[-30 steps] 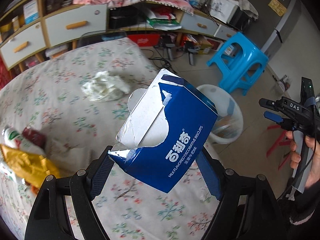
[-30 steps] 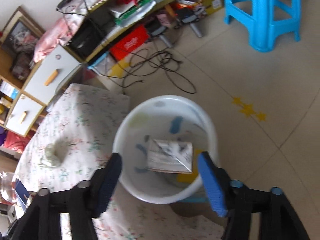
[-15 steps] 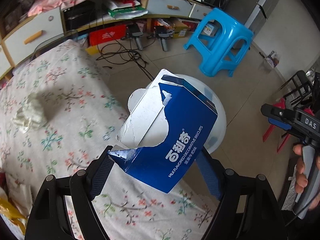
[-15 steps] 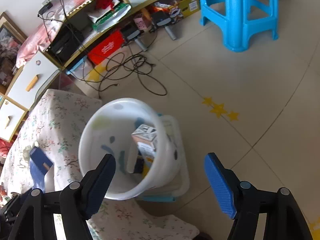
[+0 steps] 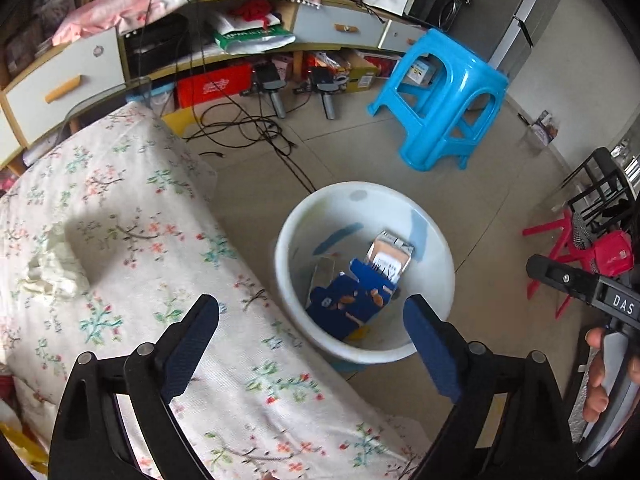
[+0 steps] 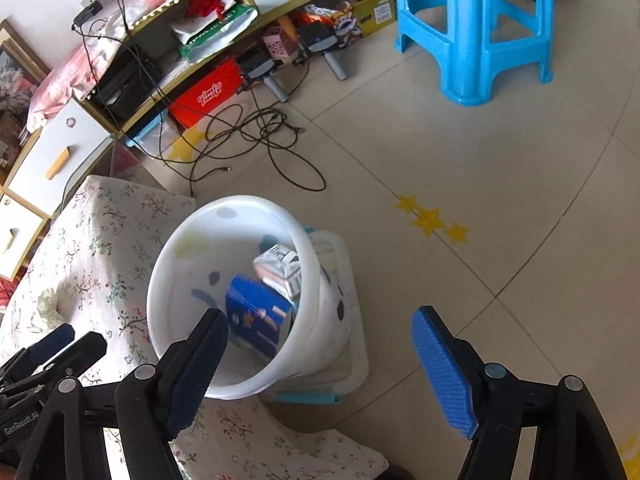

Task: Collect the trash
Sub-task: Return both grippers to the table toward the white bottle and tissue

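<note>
The blue biscuit box (image 5: 348,304) (image 6: 256,316) lies inside the white bin (image 5: 288,240) (image 6: 160,280) on the floor, beside a small grey carton (image 5: 390,256) (image 6: 280,268). My left gripper (image 5: 310,312) hangs over the bin's near rim, jaws opening with nothing held between them. My right gripper (image 6: 320,320) hovers to the right of the bin, its jaws also opening and empty; the left wrist view shows it (image 5: 580,284) in a hand at the far right. A crumpled white tissue (image 5: 52,264) (image 6: 46,300) rests on the floral tablecloth (image 5: 140,208).
The bin stands on a clear plastic tub (image 6: 348,340) against the table's edge. A blue stool (image 5: 440,100) is on the tiled floor beyond it, with black cables (image 5: 248,128) before the low shelf unit. A red rack (image 5: 560,248) stands right. A yellow wrapper (image 5: 16,448) shows at bottom left.
The left gripper carried the blue box from over the table to above the bin, then opened, and the box dropped into the bin. The right gripper's jaws widened and it drifted right of the bin.
</note>
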Tool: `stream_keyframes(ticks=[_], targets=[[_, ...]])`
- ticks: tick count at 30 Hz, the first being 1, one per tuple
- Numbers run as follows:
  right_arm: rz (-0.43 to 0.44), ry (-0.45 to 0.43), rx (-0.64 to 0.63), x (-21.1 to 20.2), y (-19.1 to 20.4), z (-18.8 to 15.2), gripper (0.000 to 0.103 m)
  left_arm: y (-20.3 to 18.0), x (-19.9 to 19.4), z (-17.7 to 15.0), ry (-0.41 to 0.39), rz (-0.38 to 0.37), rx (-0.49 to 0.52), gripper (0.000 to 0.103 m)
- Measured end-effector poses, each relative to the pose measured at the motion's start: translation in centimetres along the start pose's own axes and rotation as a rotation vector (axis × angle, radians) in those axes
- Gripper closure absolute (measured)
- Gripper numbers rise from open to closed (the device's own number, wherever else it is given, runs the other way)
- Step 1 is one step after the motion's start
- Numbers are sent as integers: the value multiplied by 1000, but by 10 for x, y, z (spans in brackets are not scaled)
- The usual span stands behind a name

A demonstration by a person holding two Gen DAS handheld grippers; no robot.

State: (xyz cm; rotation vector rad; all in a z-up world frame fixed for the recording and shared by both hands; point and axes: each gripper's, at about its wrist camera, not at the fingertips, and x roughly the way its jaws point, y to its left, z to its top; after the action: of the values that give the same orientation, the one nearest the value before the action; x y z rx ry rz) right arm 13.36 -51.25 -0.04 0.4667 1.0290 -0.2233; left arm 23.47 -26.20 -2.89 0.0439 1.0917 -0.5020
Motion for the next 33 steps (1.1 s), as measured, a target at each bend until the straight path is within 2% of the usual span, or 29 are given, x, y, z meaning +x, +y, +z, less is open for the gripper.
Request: stream_keyframes(ticks=[4,6,10,14,22,33], targets=[[-5,3,-21,2,9,-1,19,17,-12,-8,0,8,-16,7],[-8,3,-31,2,15,-2,12,25,-20,-13,-4,17,-25,6],[-12,-1,-66,3,30,-3,9,45,-39,-25,-24,43,-41,0],[-18,-9,-125,3,53,-8,1,66,-58,-40,-33,83,-65,0],[-32,18,-283,16,111,-24,0,123,-99,-72,-28,157,-155,0],[37,57,-390,32,182,-49,0,227,-148,-126,-2,275,-346,0]])
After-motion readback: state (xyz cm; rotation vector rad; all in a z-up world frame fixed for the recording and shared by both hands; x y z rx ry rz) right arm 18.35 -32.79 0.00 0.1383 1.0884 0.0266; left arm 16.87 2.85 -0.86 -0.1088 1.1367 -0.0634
